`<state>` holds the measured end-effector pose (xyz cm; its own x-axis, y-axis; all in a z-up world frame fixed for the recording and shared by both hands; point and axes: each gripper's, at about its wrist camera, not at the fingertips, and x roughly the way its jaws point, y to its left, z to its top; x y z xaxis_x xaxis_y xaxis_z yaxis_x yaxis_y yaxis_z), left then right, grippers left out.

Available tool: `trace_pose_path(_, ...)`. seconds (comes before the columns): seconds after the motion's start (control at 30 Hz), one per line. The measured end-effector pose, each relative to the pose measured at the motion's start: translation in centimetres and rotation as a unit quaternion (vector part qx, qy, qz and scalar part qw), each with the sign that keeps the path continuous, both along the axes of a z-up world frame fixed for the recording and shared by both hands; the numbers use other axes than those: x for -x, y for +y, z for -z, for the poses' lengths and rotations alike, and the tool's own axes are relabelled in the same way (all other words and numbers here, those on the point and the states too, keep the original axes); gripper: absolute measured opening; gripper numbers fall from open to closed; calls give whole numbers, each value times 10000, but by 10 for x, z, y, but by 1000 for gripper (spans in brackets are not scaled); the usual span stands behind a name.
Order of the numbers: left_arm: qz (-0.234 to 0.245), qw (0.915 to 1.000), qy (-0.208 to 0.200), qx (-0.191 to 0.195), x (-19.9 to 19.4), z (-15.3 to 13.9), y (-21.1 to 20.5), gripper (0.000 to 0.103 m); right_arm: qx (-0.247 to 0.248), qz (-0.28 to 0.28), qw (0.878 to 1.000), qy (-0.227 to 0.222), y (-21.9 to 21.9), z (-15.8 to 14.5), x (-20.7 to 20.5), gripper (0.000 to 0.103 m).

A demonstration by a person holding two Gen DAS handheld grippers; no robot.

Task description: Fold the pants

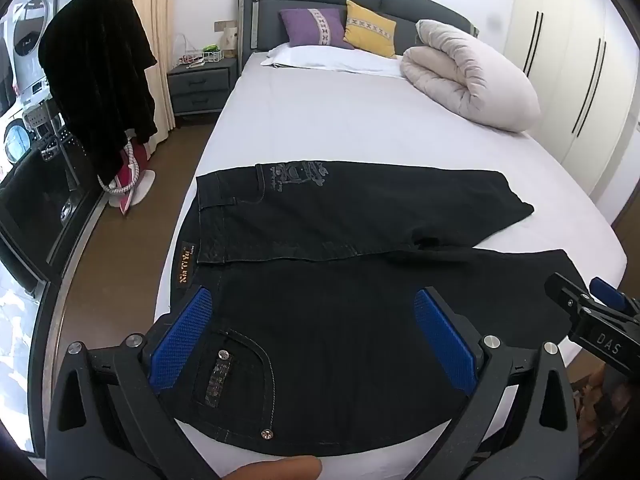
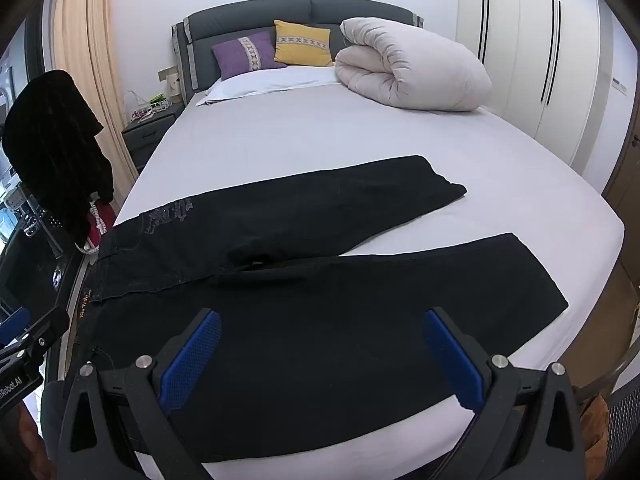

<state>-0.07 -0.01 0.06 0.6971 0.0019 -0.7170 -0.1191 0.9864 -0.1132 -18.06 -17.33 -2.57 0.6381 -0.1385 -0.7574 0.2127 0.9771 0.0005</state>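
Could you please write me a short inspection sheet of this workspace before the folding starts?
Surface: bed with a pale sheet, smooth where it shows.
Job's things: black pants laid flat across the foot of the bed, legs spread apart, waistband toward the left edge, not yet folded.
Clutter: rolled duvet, purple cushion and yellow cushion at the head end, apart from the pants.
Grippers: left tongs open above the waist and pocket area; right tongs open above the near leg; neither holds cloth.
Cables: nothing seen.
Surroundings: wardrobe on the right, nightstand and a hanging dark garment on the left.
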Motion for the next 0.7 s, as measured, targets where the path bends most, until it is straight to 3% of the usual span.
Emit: trace_pose_path(0.7, 25, 10000, 79, -43, 0, 3, -1, 103, 127, -47, 9999, 27, 5, 5, 1, 103)
